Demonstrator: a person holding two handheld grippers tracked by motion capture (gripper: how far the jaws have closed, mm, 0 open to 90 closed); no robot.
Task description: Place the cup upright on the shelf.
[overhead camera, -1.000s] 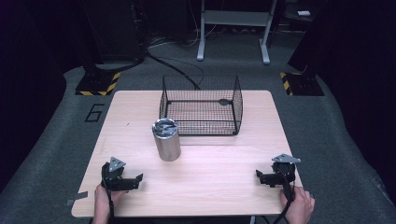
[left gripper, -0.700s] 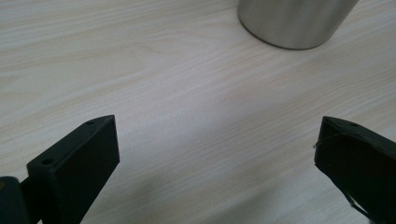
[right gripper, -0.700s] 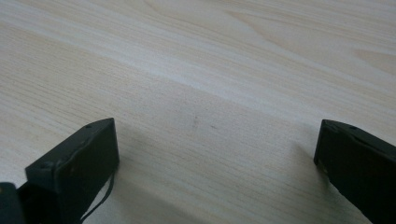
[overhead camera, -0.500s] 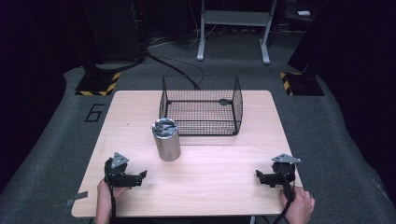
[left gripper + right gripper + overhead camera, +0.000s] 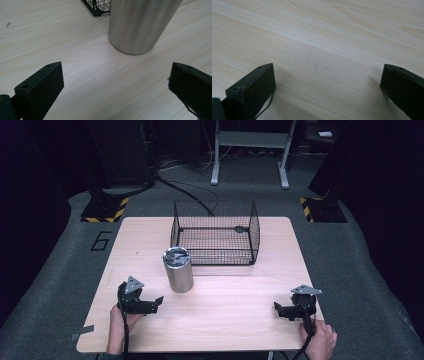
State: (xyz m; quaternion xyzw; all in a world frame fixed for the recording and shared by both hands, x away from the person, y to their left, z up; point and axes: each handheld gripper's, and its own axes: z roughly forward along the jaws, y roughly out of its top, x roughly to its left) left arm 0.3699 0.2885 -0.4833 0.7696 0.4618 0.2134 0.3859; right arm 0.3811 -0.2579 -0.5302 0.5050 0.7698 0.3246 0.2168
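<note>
The left gripper (image 5: 152, 304), fingers wide, should centre on the upright brushed-steel cylindrical tumbler (image 5: 178, 269) before closing; the right gripper (image 5: 281, 311) rests wide, empty.

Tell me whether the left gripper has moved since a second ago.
Yes. The left gripper has edged forward and right, toward the steel cup, which stayed put.

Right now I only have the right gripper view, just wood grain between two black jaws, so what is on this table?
Observer: A steel cup stands upright left of centre.
Operator: Anything behind it?
Observer: A black wire basket, open at the top, sits beyond the cup.
Operator: Which gripper is closer to the cup?
Observer: The left gripper, jaws spread wide, points at the cup's base with bare table between.
</note>
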